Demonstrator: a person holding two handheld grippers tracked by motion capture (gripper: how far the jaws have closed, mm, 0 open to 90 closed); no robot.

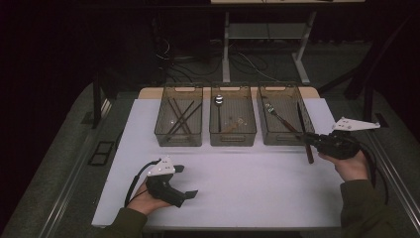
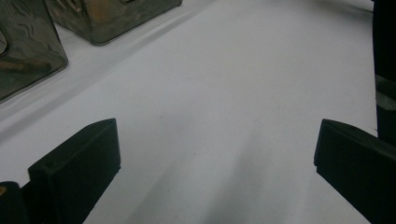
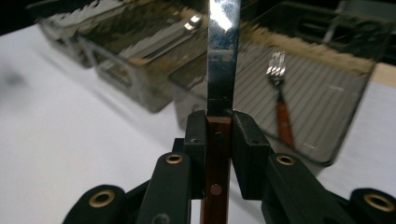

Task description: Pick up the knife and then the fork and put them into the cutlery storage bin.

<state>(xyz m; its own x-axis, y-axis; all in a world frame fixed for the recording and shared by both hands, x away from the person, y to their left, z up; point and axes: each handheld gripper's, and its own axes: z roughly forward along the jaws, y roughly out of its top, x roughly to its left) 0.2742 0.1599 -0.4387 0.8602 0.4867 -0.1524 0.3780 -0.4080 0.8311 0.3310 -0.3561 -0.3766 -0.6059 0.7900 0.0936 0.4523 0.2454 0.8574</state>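
My right gripper (image 1: 308,141) (image 3: 218,125) is shut on a table knife (image 1: 303,128) with a brown riveted handle (image 3: 215,163) and a shiny blade (image 3: 222,51). The blade leans over the right bin (image 1: 264,130), where a fork (image 1: 277,116) (image 3: 279,88) with a brown handle lies. The middle bin (image 1: 233,140) holds a spoon (image 1: 218,104). In the left bin (image 1: 179,140) lie several dark chopsticks (image 1: 181,116). My left gripper (image 1: 185,181) (image 2: 217,149) rests low over the white table (image 1: 237,183) at the front left, open, with nothing between its jaws.
The three smoky plastic bins stand side by side along the table's far edge. Two of the bins (image 2: 28,51) show at the top left of the left gripper view. Cables and a desk frame (image 1: 225,44) lie on the floor beyond the table.
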